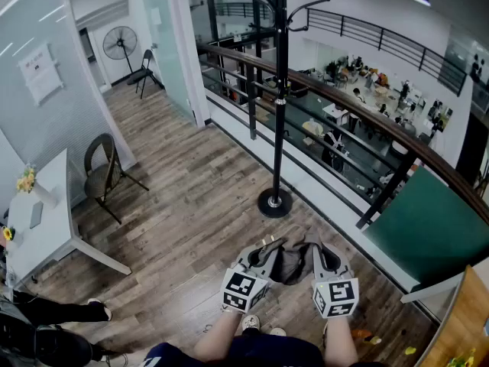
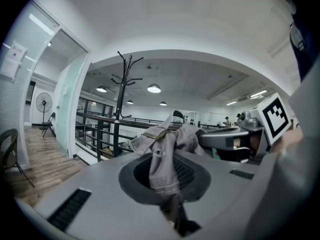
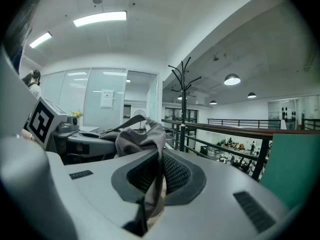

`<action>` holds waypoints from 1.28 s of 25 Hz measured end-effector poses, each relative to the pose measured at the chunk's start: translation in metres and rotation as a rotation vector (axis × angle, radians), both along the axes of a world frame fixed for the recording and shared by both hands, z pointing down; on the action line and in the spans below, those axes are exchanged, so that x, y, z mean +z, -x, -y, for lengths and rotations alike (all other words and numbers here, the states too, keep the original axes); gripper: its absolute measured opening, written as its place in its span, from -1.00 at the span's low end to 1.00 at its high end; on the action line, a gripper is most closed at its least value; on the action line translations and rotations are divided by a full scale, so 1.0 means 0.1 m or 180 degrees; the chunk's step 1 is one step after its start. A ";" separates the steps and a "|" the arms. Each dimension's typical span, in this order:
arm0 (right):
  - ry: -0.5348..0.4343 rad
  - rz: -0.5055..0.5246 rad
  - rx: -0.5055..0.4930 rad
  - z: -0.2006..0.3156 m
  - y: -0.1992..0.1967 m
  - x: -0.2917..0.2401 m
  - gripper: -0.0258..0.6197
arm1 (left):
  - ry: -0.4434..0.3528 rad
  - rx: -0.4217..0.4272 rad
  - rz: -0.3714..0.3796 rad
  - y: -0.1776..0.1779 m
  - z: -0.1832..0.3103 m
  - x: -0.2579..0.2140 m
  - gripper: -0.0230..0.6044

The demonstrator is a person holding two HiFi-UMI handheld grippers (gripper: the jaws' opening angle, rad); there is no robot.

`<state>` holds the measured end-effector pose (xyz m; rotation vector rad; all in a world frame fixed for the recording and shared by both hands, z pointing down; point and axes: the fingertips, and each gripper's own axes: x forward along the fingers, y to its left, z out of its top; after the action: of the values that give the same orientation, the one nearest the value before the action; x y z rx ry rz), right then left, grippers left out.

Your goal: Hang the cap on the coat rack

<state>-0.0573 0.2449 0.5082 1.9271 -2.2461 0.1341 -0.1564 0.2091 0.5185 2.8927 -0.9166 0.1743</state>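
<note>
A grey cap [image 1: 289, 261] hangs stretched between my two grippers, low in the head view. My left gripper [image 1: 262, 253] is shut on the cap's fabric [image 2: 165, 156], which bunches out past the pads. My right gripper [image 1: 315, 254] is shut on the cap's other side [image 3: 146, 144]; a strap loops above it. The black coat rack [image 1: 280, 98] stands ahead on a round base [image 1: 274, 202], its hooked arms at the top [image 2: 125, 71]. In the right gripper view the coat rack [image 3: 183, 91] rises just beyond the cap.
A railing [image 1: 359, 121] with a wooden top rail runs diagonally behind the rack, over a lower floor. A green panel [image 1: 428, 228] sits at right. A white table [image 1: 42, 228] and a chair [image 1: 103, 170] stand at left. A glass partition [image 1: 164, 44] is beyond.
</note>
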 end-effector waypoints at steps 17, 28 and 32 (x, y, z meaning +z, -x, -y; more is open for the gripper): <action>-0.0066 0.0021 0.0306 0.11 0.08 0.00 -0.82 | 0.0122 -0.0191 0.0036 0.10 0.20 0.05 -0.86; -0.0370 -0.0006 0.0610 0.35 0.17 -0.17 -0.82 | -0.0294 -0.0083 -0.0324 0.19 0.47 -0.23 -0.82; -0.0344 -0.0123 0.0603 0.47 0.17 -0.16 -0.82 | -0.0235 -0.0085 -0.0296 0.17 0.58 -0.19 -0.82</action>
<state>-0.0739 0.1976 0.4918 2.1770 -2.0831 0.0001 -0.1731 0.1513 0.4996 2.9253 -0.9647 0.0038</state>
